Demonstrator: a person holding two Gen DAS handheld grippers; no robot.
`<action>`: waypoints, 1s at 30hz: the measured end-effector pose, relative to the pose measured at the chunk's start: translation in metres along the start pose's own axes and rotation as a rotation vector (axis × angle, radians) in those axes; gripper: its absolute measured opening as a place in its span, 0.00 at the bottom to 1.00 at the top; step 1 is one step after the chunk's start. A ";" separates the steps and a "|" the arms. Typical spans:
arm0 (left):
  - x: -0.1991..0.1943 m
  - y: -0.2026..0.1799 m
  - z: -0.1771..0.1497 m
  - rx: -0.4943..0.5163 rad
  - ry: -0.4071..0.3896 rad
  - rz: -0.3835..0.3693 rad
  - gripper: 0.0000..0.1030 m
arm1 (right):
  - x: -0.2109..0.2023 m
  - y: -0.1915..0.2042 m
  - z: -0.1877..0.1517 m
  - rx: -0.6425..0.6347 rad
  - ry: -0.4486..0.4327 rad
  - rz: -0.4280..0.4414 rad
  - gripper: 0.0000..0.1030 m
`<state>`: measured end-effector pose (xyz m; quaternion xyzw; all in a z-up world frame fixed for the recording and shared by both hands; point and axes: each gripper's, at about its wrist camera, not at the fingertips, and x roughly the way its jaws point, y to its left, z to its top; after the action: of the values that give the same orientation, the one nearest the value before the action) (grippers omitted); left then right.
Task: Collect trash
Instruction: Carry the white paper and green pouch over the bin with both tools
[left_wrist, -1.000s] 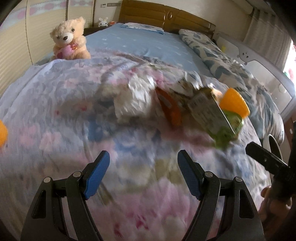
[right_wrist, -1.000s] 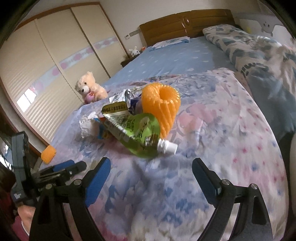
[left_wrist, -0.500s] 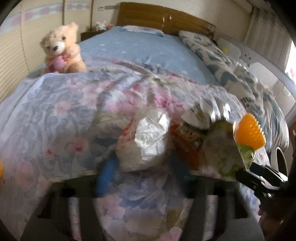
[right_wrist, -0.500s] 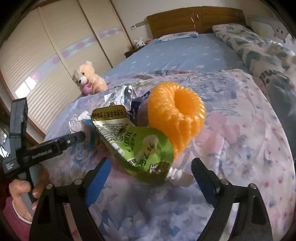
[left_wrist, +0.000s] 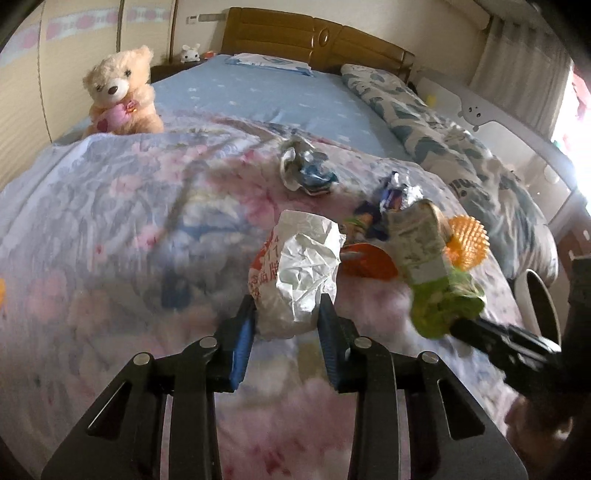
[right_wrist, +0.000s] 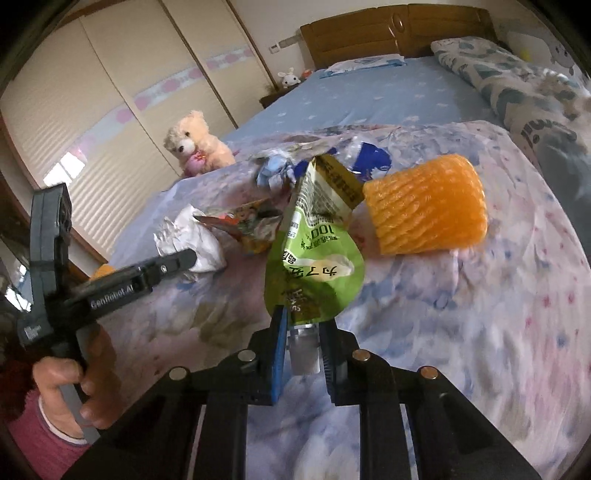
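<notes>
The left claw (left_wrist: 286, 314) has just been closing and now clenches the crumpled white wrapper (left_wrist: 303, 273) between its blue pads, the wrapper sitting on the floral quilt (left_wrist: 110, 221) of the bed. The right claw (right_wrist: 303, 332) has also just been closing and grasps the green spouted pouch (right_wrist: 314, 258) at its neck, the white cap showing between the pads. An orange foam net sleeve (right_wrist: 424, 210) lies at about 2 o'clock from the pouch, just beside it. An orange snack wrapper (right_wrist: 251, 225) lies at 10 o'clock, and blue-and-silver wrappers (left_wrist: 310, 171) sit farther up at 12 o'clock. A teddy bear (left_wrist: 120, 98) sits near the quilt's far left edge.
</notes>
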<state>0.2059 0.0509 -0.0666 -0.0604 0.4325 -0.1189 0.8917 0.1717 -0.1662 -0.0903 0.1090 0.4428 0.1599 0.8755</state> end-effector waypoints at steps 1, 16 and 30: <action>-0.003 -0.001 -0.004 -0.004 0.000 -0.006 0.30 | -0.002 0.000 0.000 0.002 -0.011 -0.016 0.23; -0.038 -0.020 -0.039 0.032 0.002 -0.061 0.30 | 0.006 -0.005 -0.005 0.093 -0.028 -0.007 0.17; -0.044 -0.098 -0.054 0.148 0.028 -0.191 0.30 | -0.091 -0.028 -0.043 0.125 -0.163 -0.047 0.17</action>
<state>0.1214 -0.0322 -0.0455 -0.0338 0.4271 -0.2354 0.8724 0.0913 -0.2239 -0.0568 0.1654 0.3816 0.1019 0.9037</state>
